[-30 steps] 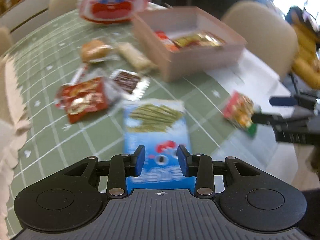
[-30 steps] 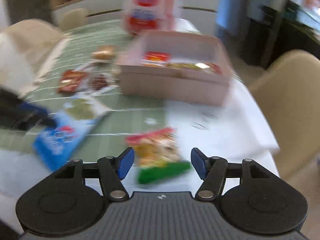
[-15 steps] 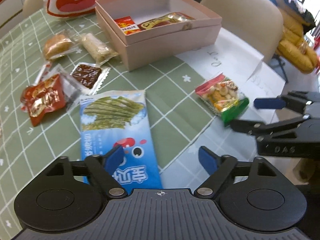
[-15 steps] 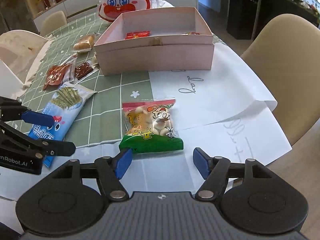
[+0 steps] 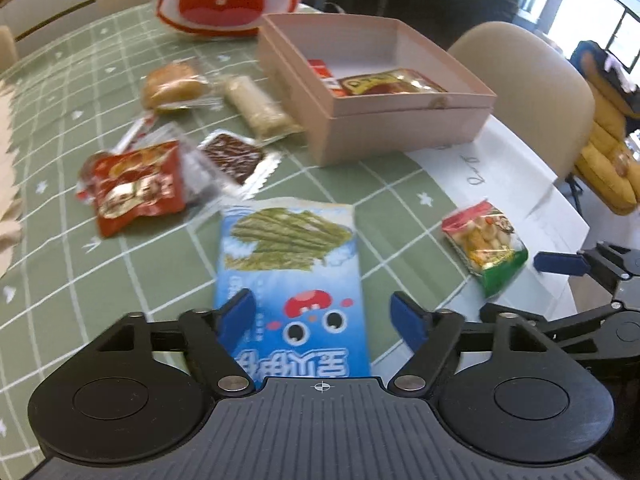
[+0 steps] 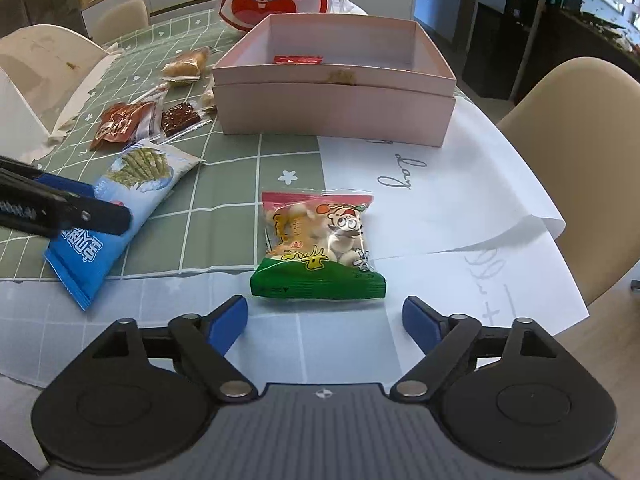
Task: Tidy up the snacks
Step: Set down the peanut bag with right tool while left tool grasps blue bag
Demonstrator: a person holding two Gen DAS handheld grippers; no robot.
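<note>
Left gripper point(image 5: 324, 316) spread wide, empty, low over blue seaweed-stick pack point(image 5: 290, 280) flat on green checked cloth point(image 5: 60, 272); judged lined up for pickup. Right gripper point(image 6: 325, 314) likewise wide, empty, just short of green-edged cracker pack point(image 6: 320, 246) on white paper point(image 6: 460, 208). Pink box point(image 6: 336, 108) beyond, open, two or three packs inside; floor mostly hidden behind near wall. Left view blurred; loose wrappers hard to identify.
</note>
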